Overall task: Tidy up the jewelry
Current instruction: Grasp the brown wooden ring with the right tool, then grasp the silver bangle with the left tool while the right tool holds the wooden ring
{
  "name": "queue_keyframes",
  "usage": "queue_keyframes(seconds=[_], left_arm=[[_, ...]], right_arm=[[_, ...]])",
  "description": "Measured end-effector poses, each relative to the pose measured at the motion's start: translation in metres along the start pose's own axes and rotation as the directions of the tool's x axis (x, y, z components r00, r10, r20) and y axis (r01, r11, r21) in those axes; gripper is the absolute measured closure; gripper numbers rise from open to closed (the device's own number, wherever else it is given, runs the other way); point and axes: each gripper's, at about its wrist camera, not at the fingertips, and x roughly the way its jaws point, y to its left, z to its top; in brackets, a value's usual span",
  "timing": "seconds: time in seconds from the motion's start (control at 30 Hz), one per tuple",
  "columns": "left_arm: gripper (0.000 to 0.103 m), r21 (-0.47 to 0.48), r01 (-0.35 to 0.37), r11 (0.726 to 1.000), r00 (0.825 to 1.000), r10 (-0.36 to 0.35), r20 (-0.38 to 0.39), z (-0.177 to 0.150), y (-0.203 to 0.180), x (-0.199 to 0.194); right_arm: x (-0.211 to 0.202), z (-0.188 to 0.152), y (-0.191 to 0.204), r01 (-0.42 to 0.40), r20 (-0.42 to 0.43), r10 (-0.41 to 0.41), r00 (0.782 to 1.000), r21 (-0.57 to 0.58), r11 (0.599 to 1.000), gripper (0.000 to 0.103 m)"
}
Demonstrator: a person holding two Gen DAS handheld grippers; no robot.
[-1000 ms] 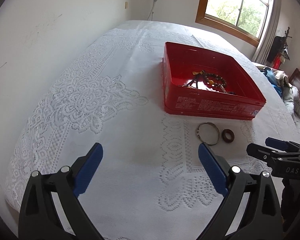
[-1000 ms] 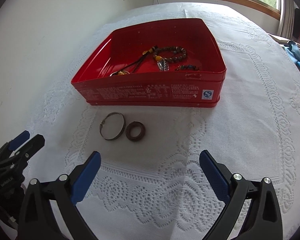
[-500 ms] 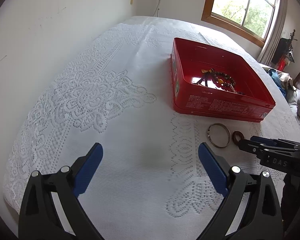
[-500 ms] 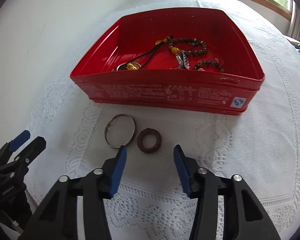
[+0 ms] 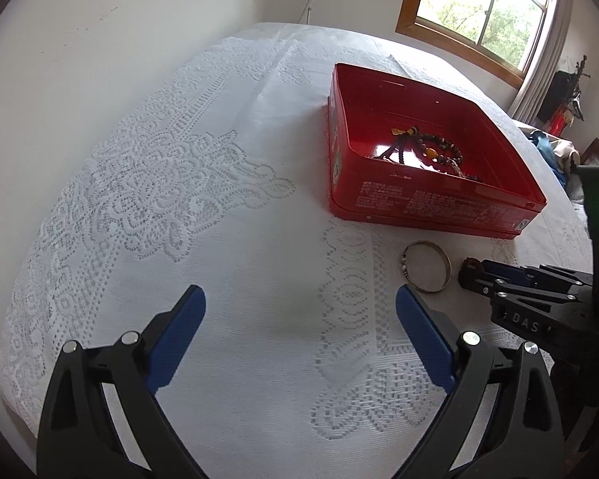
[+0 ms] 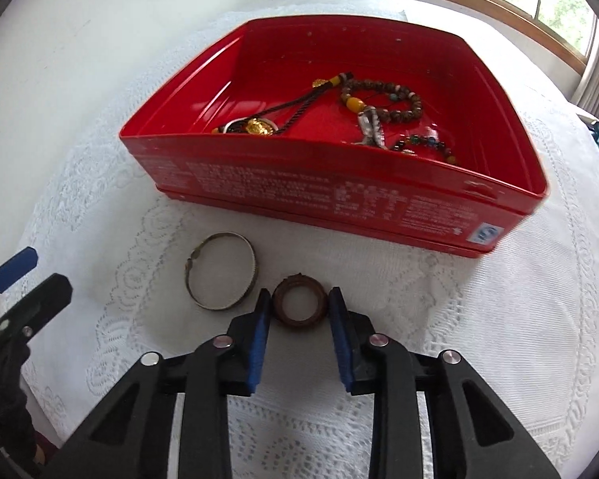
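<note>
So the little brown wooden ring [image 6: 298,298] was lying flat on the lace tablecloth [image 6: 499,319], just in front of the red tin [image 6: 339,195] and right beside the thin metal bangle [image 6: 221,271]. The right gripper [image 6: 297,311] had its jaws narrowed down around the ring, one blue pad [image 6: 259,331] on each side of it. Whether the pads were actually touching the ring or just a hair off, I honestly couldn't tell, and the ring looked like it was sitting on the cloth, not lifted.

Inside the tin there was already a pile of stuff: a brown bead bracelet [image 6: 383,97], a gold pendant on a dark cord [image 6: 259,125] and a smaller dark bead string [image 6: 423,143] near the front wall.

The left gripper [image 5: 299,331] was off to the side over bare cloth, jaws spread wide with nothing between them. From its camera the bangle [image 5: 425,271] sat just ahead of its right finger, with the right gripper's tips [image 5: 483,275] next to it and the tin [image 5: 419,199] beyond. A window [image 5: 479,8] was at the back of the room.
</note>
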Motion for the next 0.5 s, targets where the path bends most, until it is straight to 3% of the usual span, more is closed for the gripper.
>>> queue_keyframes(seconds=[0.23,0.5], left_arm=[[0.008,0.027,0.050,0.998,0.998,-0.049,-0.038,0.006,-0.027,0.009],[0.008,0.077,0.078,0.994,0.993,-0.071,-0.095,0.013,-0.073,0.034]], right_arm=[[-0.036,-0.015,-0.033,-0.010,0.065,0.006,0.998,0.073,0.997,0.074],[-0.056,-0.038,-0.060,-0.023,0.066,0.016,0.998,0.095,0.995,0.074]])
